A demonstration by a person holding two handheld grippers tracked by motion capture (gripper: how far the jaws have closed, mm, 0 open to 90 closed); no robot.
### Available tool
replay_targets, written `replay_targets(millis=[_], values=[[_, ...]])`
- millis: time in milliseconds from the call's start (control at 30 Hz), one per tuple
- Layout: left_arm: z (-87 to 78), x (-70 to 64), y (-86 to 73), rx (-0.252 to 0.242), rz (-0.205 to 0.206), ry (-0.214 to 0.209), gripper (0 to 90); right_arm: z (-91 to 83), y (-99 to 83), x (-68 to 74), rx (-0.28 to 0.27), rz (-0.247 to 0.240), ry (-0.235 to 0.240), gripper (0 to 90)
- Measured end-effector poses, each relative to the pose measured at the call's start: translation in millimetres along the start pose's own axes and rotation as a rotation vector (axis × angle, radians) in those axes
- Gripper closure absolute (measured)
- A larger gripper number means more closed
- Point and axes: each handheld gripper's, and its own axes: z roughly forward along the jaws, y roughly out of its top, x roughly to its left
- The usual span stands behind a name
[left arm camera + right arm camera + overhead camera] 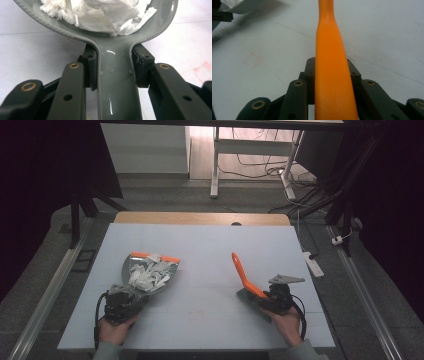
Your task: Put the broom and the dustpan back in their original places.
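- You work over a pale blue-grey tabletop (210, 245) with a wooden far edge.
- Your grey dustpan (150, 272) sits on its left half, heaped with white paper scraps (149, 275).

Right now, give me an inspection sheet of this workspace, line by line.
Surface: pale blue table, faint reddish marks near the front.
Job's things: grey dustpan holding white paper scraps; orange brush handle angled upward.
Clutter: nothing seen loose on the table.
Grippers: left claw clamped on the dustpan's handle; right claw clamped on the brush handle.
Cables: black lead trailing from the left claw; wires and power strip on the floor.
Surroundings: desk legs behind, dark curtains.
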Motion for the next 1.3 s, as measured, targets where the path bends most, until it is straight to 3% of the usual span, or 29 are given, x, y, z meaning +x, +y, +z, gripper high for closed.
replay_targets(millis=[200, 400, 600, 733, 867, 1000, 1067, 1133, 1200, 1300], values=[[6.3, 4.6, 2.1, 0.014, -0.041, 0.036, 61.4, -0.6, -1.0, -14.2, 0.006, 0.047, -0.001, 70.7], [12.9, 8.3, 3.2, 0.042, -0.068, 0.055, 61.3, 0.5, -0.7, -23.8, 0.021, 0.059, -0.021, 69.7], [18.5, 9.8, 4.9, 0.073, -0.084, 0.057, 61.0, 3.7, 1.9, -30.2, 0.061, 0.031, -0.073, 57.9], [18.0, 9.9, 5.6, 0.067, -0.089, 0.056, 60.0, 5.4, 2.7, -36.4, 0.078, 0.049, -0.094, 48.8], [18.1, 10.3, 5.1, 0.072, -0.097, 0.044, 49.7, 5.9, 4.4, -39.0, 0.096, 0.047, -0.136, 44.8], [13.8, 10.5, 3.6, 0.083, -0.084, 0.045, 32.7, 6.7, 4.6, -40.2, 0.113, 0.054, -0.180, 39.8], [9.1, 12.2, 1.8, 0.081, -0.079, 0.046, 28.8, 4.5, 4.6, -40.0, 0.098, 0.048, -0.211, 39.3], [2.3, 13.3, 0.3, 0.071, -0.060, 0.044, 27.3, 0.8, 5.6, -39.8, 0.079, 0.039, -0.243, 39.0], [-5.3, 12.9, -0.8, 0.055, -0.030, 0.040, 26.3, -2.8, 5.4, -39.6, 0.060, 0.044, -0.242, 39.1], [-14.8, 10.6, -1.0, 0.035, 0.031, 0.015, 26.3, -9.4, 5.6, -36.1, 0.035, 0.005, -0.233, 40.4]])
